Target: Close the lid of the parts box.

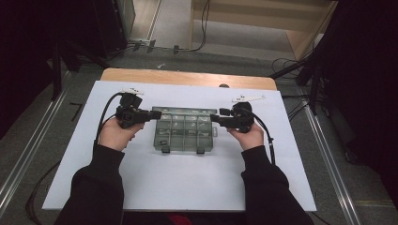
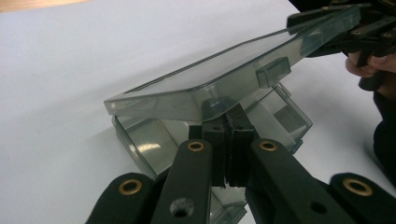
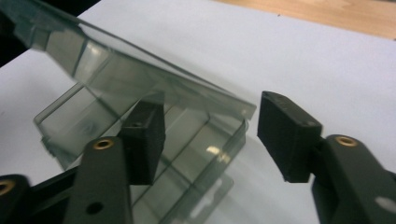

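Left gripper (image 2: 229, 140) has its matte black jaws pressed together, their blocky ribbed pads (image 2: 236, 149) meeting just under the near edge of the lid (image 2: 224, 74); we cannot tell from this angle whether a thin lip of plastic is pinched between them. Right gripper (image 3: 210, 135) stands with its jaws apart, one square rubbery pad (image 3: 144, 135) lying over the box interior and the other beside the lid's corner, neither pressing on anything we can see.

We see the organizer box (image 1: 183, 129) at the middle of the white sheet (image 1: 178, 183) that covers the wooden table (image 1: 187, 77). It is a flat rectangular case of smoky translucent plastic, glossy and hard-edged, divided by thin walls into small square compartments. Its lid is a shallow tray of the same plastic (a moulded latch tab projects from its front rim), raised at a tilt above the base (image 2: 154, 140). In the high view both grippers flank the box, one at each short end, held by hands in dark sleeves.
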`<state>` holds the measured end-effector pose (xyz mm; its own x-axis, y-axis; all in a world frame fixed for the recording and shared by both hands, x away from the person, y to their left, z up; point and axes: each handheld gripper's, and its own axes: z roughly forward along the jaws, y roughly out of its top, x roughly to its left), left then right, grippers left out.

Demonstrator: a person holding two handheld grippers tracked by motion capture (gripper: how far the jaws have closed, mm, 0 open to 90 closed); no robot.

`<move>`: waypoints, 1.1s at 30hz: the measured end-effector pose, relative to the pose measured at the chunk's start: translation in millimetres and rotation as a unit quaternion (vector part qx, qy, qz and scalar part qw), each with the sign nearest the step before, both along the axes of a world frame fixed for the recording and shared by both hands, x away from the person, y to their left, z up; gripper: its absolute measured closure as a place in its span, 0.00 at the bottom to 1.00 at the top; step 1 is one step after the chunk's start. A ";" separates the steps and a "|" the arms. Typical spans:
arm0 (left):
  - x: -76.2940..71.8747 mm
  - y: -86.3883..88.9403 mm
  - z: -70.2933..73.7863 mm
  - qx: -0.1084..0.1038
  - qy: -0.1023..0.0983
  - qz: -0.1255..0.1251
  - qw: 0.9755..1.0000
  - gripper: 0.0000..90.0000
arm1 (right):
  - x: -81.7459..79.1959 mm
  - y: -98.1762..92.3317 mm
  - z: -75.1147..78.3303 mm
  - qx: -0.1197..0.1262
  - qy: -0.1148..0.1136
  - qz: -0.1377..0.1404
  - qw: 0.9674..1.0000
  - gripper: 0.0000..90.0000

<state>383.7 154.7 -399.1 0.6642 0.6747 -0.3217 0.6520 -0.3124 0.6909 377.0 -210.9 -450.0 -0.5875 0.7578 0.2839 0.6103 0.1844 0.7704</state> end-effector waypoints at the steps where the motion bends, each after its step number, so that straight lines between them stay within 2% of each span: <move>1: -0.4 0.0 0.2 -0.001 0.001 -0.002 1.000 0.99 | -1.5 -3.2 0.9 0.001 0.005 0.000 1.000 0.51; 5: -2.7 -0.4 0.9 -0.001 0.001 -0.005 1.000 0.99 | -4.7 -17.2 3.0 0.006 0.023 0.012 1.000 0.67; 8: -4.6 -0.3 1.0 0.001 0.002 -0.007 1.000 0.99 | -4.7 -25.1 5.0 0.017 0.027 0.008 0.999 0.81; 12: -8.1 -0.2 2.0 -0.003 0.002 -0.009 1.000 0.99 | -3.4 -27.7 9.1 0.033 0.025 0.011 0.999 0.92; 14: -10.5 0.1 2.9 -0.002 0.001 -0.014 1.000 0.99 | -4.0 -25.2 12.0 0.029 0.018 0.014 0.999 0.97; 17: -15.3 1.1 4.8 -0.004 0.000 -0.017 1.000 0.99 | -4.0 -20.5 17.5 0.033 0.021 0.012 0.999 0.98; 20: -20.6 2.6 7.4 -0.006 -0.001 -0.020 1.000 0.99 | -4.1 -16.1 22.0 0.031 0.007 0.014 0.999 0.98; 25: -29.6 5.0 11.4 -0.008 -0.007 -0.024 1.000 0.99 | -1.4 -10.2 26.4 0.037 -0.001 0.022 0.999 0.98; 28: -33.9 7.3 11.4 -0.009 -0.013 -0.023 1.000 0.99 | 1.4 -5.8 27.4 0.043 0.005 0.027 0.999 0.98; 33: -36.6 12.8 8.5 -0.008 -0.016 -0.017 1.000 0.99 | 5.3 5.0 26.6 0.038 0.007 0.047 0.998 0.98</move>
<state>347.2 167.4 -390.6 0.6974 0.6461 -0.3101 0.6178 -0.3227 0.7170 382.3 -205.9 -423.4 -0.6505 0.6750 0.3481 0.6041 0.1822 0.7758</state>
